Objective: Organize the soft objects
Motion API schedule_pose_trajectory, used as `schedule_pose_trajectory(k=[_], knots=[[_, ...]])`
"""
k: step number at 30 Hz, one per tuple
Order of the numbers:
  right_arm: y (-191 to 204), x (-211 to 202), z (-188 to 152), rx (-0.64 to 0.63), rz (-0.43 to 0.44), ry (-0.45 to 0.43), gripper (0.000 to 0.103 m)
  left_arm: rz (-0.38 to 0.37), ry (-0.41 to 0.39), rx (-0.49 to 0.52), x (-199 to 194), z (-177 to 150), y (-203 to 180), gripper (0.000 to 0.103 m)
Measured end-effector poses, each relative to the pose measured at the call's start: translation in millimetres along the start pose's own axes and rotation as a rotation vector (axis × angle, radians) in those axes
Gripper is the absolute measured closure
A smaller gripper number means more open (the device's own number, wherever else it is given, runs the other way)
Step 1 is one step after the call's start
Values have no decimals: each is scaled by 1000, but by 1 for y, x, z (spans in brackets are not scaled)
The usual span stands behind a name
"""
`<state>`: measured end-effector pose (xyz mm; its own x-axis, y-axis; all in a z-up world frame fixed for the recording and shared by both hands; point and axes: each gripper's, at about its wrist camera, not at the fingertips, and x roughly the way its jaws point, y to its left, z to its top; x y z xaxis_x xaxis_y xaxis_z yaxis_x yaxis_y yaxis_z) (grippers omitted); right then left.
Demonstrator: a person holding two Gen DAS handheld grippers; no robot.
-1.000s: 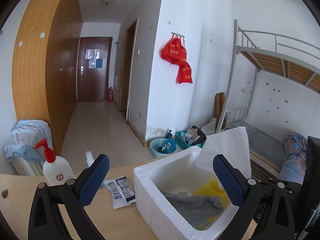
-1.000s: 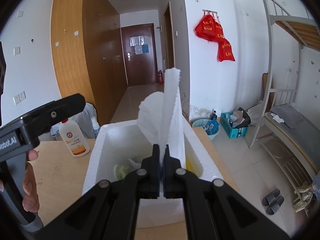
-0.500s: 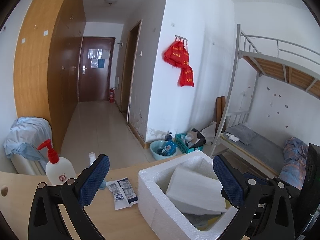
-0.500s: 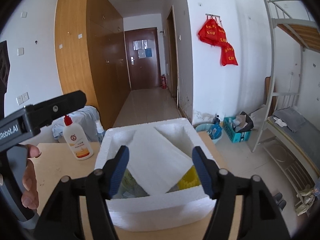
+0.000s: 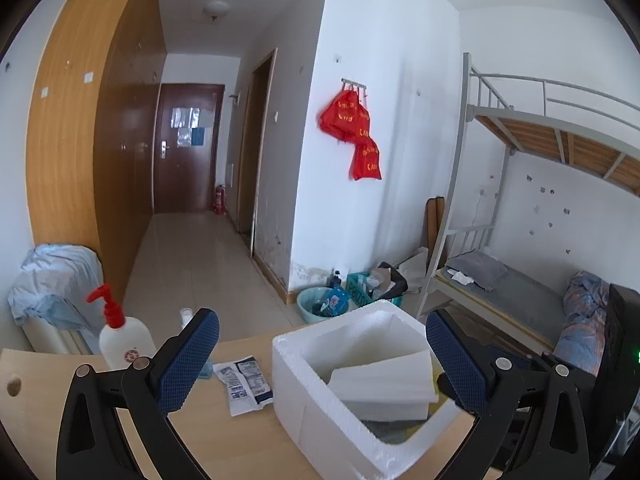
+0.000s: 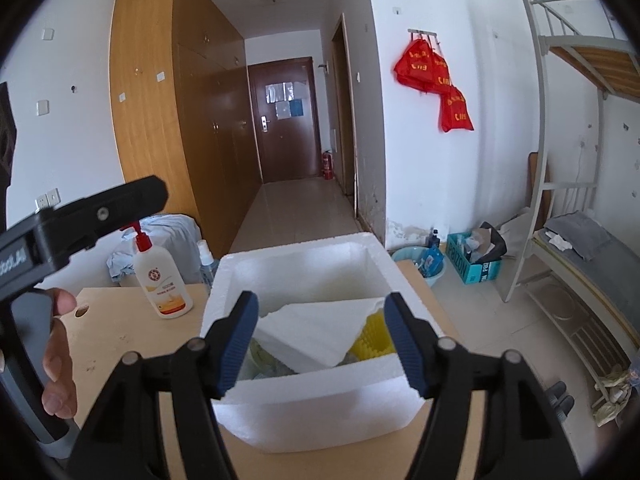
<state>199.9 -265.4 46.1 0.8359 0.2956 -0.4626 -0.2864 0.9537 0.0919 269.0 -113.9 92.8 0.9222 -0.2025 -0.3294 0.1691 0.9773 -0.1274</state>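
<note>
A white foam box (image 6: 308,408) (image 5: 316,404) stands on the wooden table (image 6: 116,332). Inside it a folded white sheet (image 6: 316,330) (image 5: 384,388) lies on top of a yellow spiky thing (image 6: 372,334) and a grey cloth, which is mostly hidden. My right gripper (image 6: 322,344) hangs open just above the box's near wall, nothing between its blue pads. My left gripper (image 5: 322,364) is open to the left of the box, its right finger over the box's far side. A hand (image 6: 56,356) holds the left gripper's body in the right wrist view.
A white pump bottle with a red top (image 6: 160,276) (image 5: 120,336) and a small clear bottle (image 6: 206,260) stand behind the box. A printed sachet (image 5: 244,384) lies flat on the table. Beyond the table edge are a blue basin (image 6: 422,264), a crate (image 6: 472,260) and a bunk bed (image 6: 580,240).
The right gripper opened and let go of the white sheet, which dropped from upright to lying flat in the box. The left gripper drew back slightly, so the box looks smaller.
</note>
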Motion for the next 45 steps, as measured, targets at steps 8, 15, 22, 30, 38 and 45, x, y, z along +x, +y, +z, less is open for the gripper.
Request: schedule_pose_trajectory(k=[8, 15, 22, 30, 38, 45], knots=[[4, -29, 0, 17, 21, -40, 33, 23, -4, 37, -45, -8, -10, 0], [16, -63, -2, 8, 46, -93, 22, 37, -35, 48, -91, -14, -20, 0], [26, -87, -9, -15, 56, -106, 19, 74, -55, 51, -126, -23, -26, 0], [39, -116, -15, -39, 87, -132, 16, 147, -80, 29, -164, -32, -20, 0], [63, -143, -22, -66, 135, -181, 6, 240, -93, 22, -206, -48, 1, 0], [79, -151, -29, -67, 173, -198, 2, 302, -114, 10, -233, -56, 20, 0]])
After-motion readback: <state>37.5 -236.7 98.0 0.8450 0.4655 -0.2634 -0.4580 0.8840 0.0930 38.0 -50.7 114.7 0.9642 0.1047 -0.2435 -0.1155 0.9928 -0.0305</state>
